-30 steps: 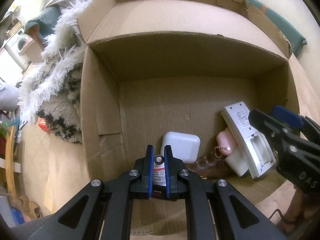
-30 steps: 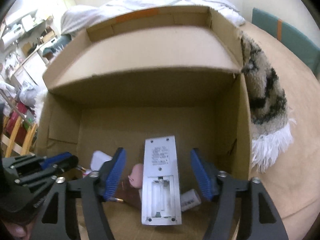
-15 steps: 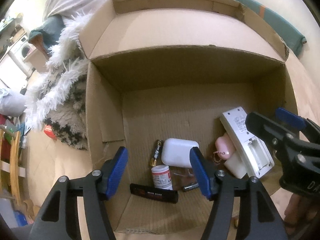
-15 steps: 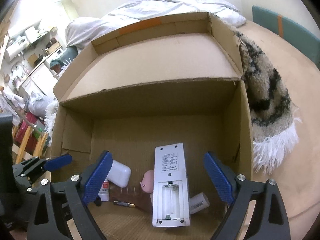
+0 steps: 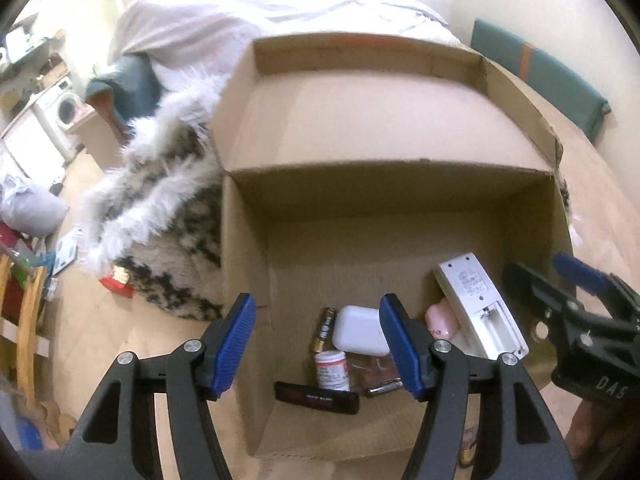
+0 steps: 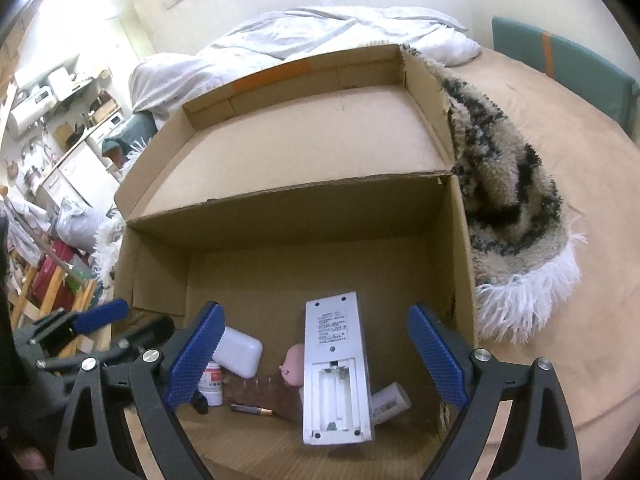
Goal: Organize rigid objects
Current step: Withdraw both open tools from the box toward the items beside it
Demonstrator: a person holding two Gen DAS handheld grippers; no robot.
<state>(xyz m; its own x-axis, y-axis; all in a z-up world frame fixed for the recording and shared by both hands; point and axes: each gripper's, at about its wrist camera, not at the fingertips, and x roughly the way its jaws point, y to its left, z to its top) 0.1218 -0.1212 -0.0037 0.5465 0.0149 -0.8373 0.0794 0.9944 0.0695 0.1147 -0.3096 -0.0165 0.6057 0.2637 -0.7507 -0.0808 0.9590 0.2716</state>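
The left hand-held gripper (image 5: pixel 318 346) hangs released over the near edge of the cardboard box (image 5: pixel 384 200), its blue pads spread wide with nothing between them. Straight ahead of it, between the pads, a small white bottle (image 5: pixel 331 370) with a red-and-white label stands upright on the box floor; its print is too small to read. Just nearer than the bottle lies a flat black bar (image 5: pixel 316 392) with reddish lettering that cannot be made out. Just beyond the bottle sits a white rounded case (image 5: pixel 360 330), with a black-and-gold battery (image 5: pixel 324 329) touching its left side. A second battery (image 5: pixel 384 387) lies to the bottle's right.

The right hand-held gripper (image 6: pixel 316 358) is also released, jaws wide apart, holding nothing. Between its pads a white remote (image 6: pixel 335 372) lies back-up, battery bay uncovered, with a printed label of small illegible text on its upper half. A pink figure (image 6: pixel 294 364) rests against the remote's left edge, and a white labelled cylinder (image 6: pixel 390 403) pokes out from under its right side. In the left wrist view the right gripper's black body carries pale letters, partly visible, reading "DAS". A shaggy rug (image 6: pixel 508 208) lies beyond the box's right wall.
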